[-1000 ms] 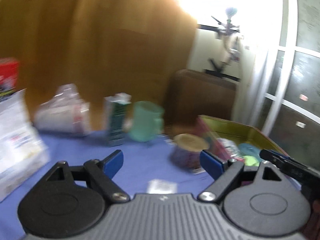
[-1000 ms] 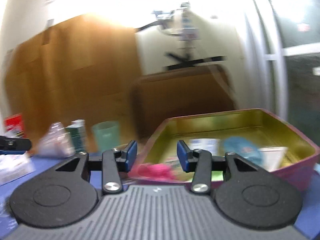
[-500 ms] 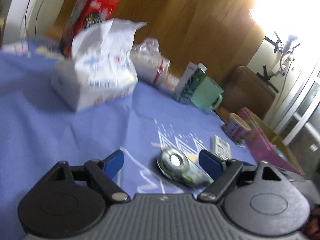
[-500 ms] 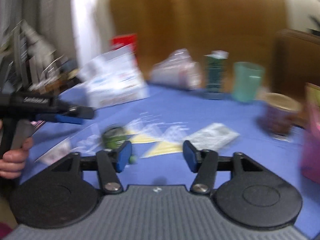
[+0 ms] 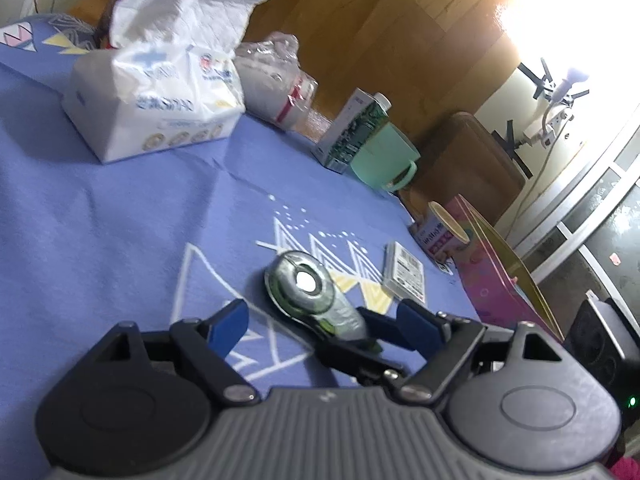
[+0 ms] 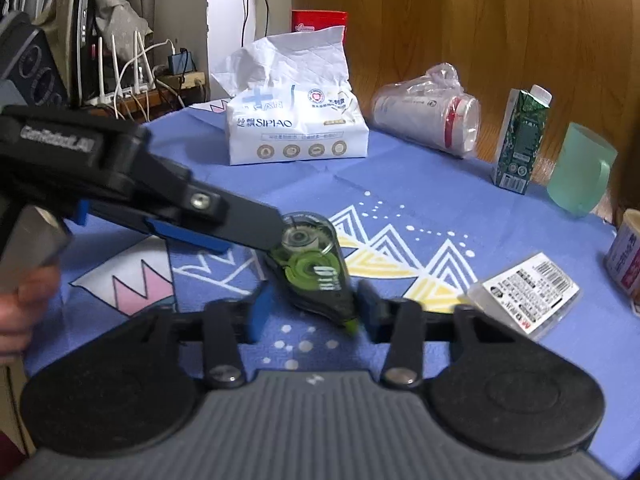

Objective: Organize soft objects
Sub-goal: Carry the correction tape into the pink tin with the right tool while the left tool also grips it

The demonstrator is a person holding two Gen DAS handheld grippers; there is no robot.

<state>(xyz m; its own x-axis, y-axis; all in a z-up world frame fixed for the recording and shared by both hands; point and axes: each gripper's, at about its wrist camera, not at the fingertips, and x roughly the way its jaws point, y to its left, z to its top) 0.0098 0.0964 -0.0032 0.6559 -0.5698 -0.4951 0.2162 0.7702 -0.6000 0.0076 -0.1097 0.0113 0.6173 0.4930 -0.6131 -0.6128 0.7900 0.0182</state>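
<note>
A green and clear correction-tape dispenser lies on the blue patterned cloth. My right gripper straddles its near end, and its jaws are closing with the dispenser between them; a thin gap still shows beside the left pad. My left gripper is open and closing slowly, with the dispenser lying just ahead between its fingertips. In the right wrist view the left gripper reaches in from the left, one finger over the dispenser's far end. A soft white tissue pack stands farther back.
Wrapped paper cups, a green carton and a mint mug line the far edge. A barcoded packet lies right of the dispenser. A paper cup and pink tin stand at right. A hand shows at left.
Both views swung from the pink tin to the middle of the cloth. My right gripper came down around the dispenser and its jaws narrowed. The left gripper drew closer to it.
</note>
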